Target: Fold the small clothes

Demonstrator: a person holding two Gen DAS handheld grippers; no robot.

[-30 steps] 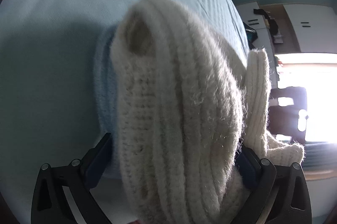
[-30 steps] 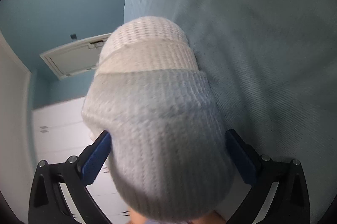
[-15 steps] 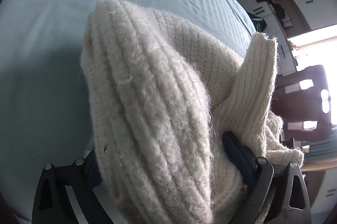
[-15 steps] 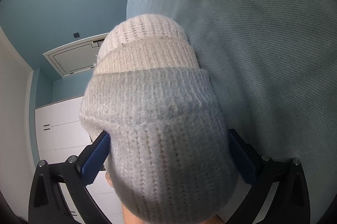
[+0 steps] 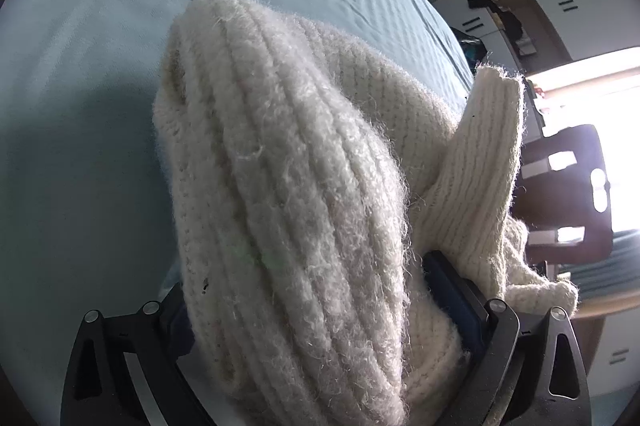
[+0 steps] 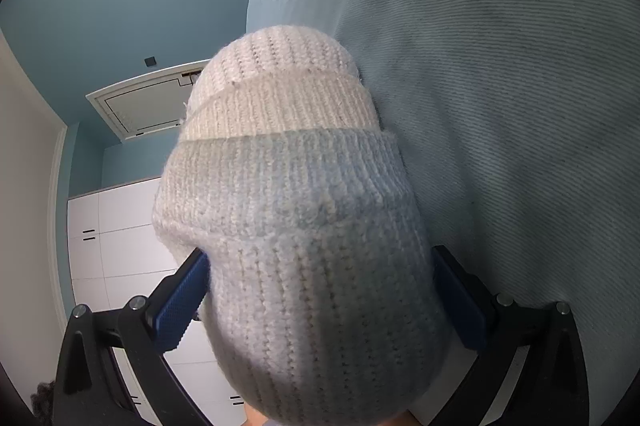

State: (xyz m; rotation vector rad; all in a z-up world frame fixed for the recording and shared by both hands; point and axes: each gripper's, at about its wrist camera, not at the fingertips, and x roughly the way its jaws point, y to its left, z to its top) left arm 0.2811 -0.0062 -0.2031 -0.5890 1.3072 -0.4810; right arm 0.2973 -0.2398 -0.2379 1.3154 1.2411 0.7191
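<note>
While two claws, left claw (image 5: 304,290) and right claw (image 6: 320,290), each pinch it, one cream knit garment (image 5: 288,185) hangs above the blue bedsheet (image 5: 100,45)

Ahead of our left gripper (image 5: 304,290) the cream knit garment (image 5: 288,193) fills the whole gap between the fingers and bulges forward, so nothing passes straight through; free room lies only to the left and above it, over the bare blue bedsheet (image 5: 100,45). To its right a ribbed cuff (image 5: 480,161) stands up, with a dark chair (image 5: 568,185) beyond it. Our right gripper (image 6: 320,290) is blocked the same way by the knit bundle (image 6: 304,226), with the sheet (image 6: 500,85) close on its right and open air toward the white cabinets (image 6: 120,246) on its left.
</note>
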